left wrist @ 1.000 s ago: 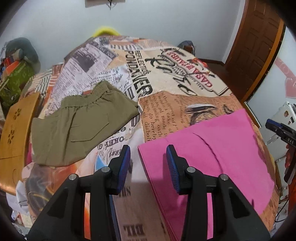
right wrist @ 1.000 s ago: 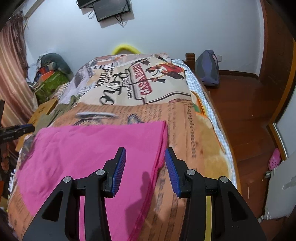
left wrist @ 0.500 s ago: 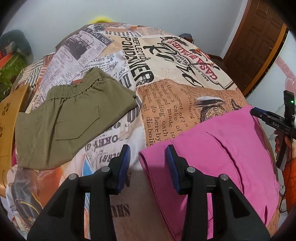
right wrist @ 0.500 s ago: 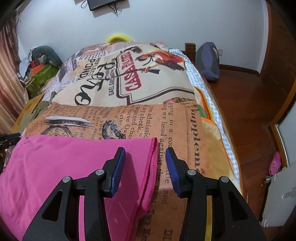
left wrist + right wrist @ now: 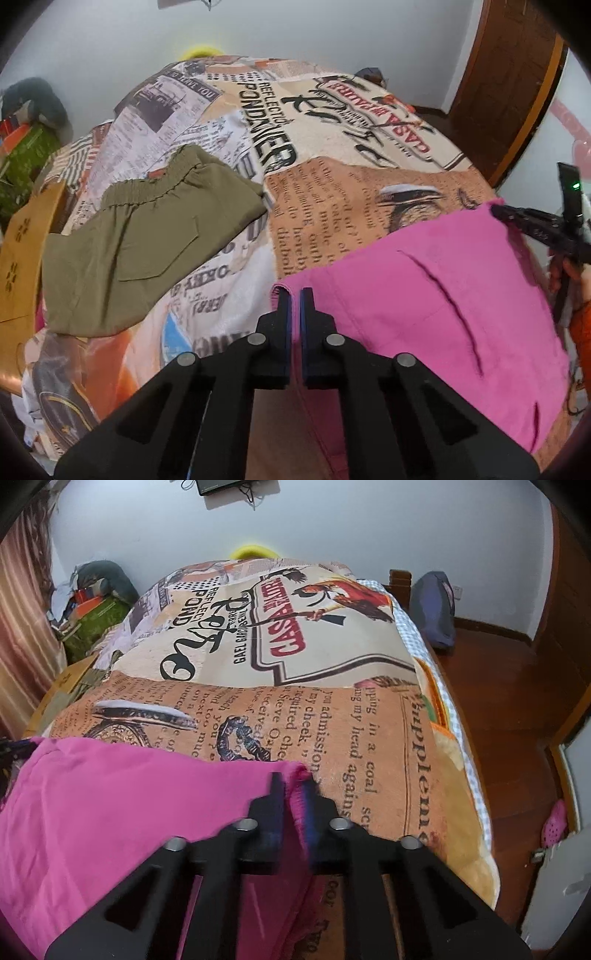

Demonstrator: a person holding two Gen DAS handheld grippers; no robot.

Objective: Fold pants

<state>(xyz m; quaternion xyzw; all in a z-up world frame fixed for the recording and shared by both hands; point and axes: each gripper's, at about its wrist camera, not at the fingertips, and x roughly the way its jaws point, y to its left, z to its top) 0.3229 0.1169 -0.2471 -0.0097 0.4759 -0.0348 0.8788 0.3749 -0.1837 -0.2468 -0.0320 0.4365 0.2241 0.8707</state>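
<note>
Pink pants (image 5: 436,295) lie flat across the near end of the bed (image 5: 332,206), on the newsprint-pattern bedspread. You've got both far corners pinched: left gripper (image 5: 295,291) has its jaws shut on the left corner, right gripper (image 5: 293,779) has its jaws clamped on the right corner, fabric bunched between the pads.

Step in hand looks like the grasp before a fold. Next move, I'd say: lift both corners together, keep the edge taut, carry it over and lay it down square on the opposite edge. Uneven lift will skew the fold.

Left wrist view gives you the olive shorts (image 5: 147,236) lying well apart to the left, plus your right gripper seen from outside at the pants' far corner. Right wrist view shows neither, but does show the bed's right edge and the wooden floor (image 5: 517,701) beside it
</note>
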